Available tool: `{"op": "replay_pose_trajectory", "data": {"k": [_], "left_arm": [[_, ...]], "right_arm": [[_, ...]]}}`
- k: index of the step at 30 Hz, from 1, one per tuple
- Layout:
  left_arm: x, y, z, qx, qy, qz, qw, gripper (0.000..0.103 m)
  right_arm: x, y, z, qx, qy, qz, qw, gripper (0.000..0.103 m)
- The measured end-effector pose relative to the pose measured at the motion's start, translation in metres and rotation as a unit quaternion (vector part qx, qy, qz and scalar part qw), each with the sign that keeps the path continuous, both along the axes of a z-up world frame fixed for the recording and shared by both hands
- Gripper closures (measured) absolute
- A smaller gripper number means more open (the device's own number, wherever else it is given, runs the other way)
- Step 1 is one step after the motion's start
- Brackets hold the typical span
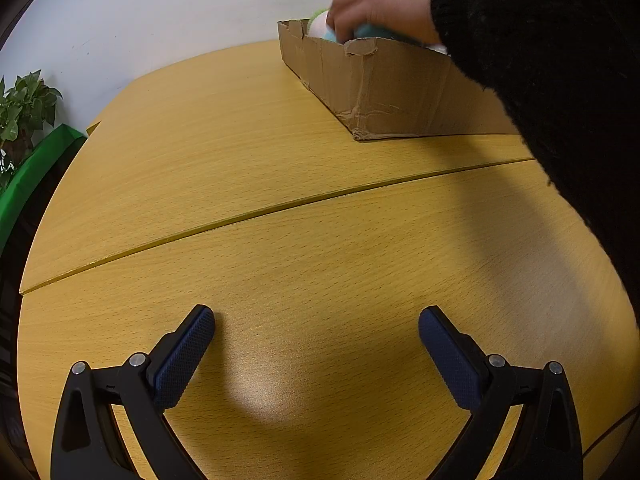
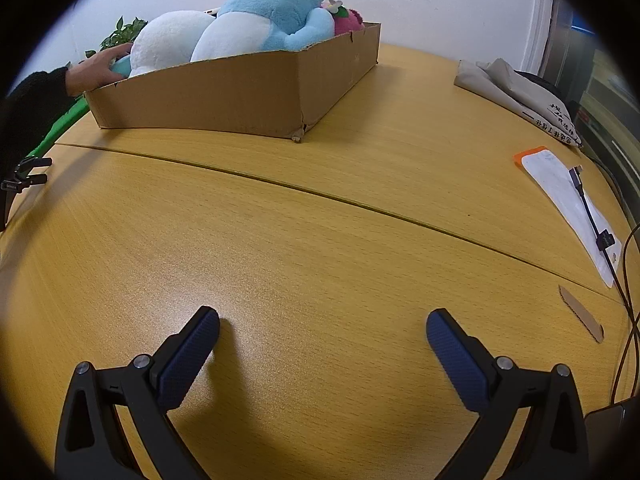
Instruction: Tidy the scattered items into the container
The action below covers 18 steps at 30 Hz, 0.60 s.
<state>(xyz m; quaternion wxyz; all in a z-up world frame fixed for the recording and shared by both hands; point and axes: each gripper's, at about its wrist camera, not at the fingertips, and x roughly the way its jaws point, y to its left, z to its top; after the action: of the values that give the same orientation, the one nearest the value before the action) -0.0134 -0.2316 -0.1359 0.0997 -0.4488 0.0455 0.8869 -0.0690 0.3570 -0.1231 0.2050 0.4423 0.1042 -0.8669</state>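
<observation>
Left wrist view: my left claw [image 1: 316, 330] stands spread wide, nothing between its blue pads, angled down over bare yellow desk [image 1: 280, 184]. Cardboard box [image 1: 384, 92], the container, sits at the far right of the desk by the wall. A bare hand [image 1: 376, 6] in a black sleeve [image 1: 540, 60] reaches into the box and touches a toy there, blurred; what it is doing I cannot tell. A potted plant [image 1: 26, 104] stands off the desk's left edge. Right wrist view: my right claw [image 2: 322, 330] is likewise spread wide and empty over bare desk. The box lies far left of centre, well apart from the claw, already heaped above its rim with a blue plush toy [image 2: 276, 12], a white plush toy [image 2: 168, 46] and a pink plush toy [image 2: 350, 22]. To the right lie a grey cloth bag [image 2: 516, 92], a white sheet with an orange edge [image 2: 568, 204], a cable [image 2: 592, 216] and a cardboard strip [image 2: 582, 314]. Judgement: no toy lies loose on the desk in either view, so tidying looks near done or not yet laid out; best to keep both claws clear until the hand leaves the box.
</observation>
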Motion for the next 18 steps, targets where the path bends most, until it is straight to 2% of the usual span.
{"op": "replay_pose_trajectory", "data": {"k": [18], "left_arm": [[-0.0004, 0.0001, 0.0002, 0.0, 0.0, 0.0, 1.0, 0.0]], "right_arm": [[0.0008, 0.0, 0.0006, 0.0, 0.0, 0.001, 1.0, 0.0]]}}
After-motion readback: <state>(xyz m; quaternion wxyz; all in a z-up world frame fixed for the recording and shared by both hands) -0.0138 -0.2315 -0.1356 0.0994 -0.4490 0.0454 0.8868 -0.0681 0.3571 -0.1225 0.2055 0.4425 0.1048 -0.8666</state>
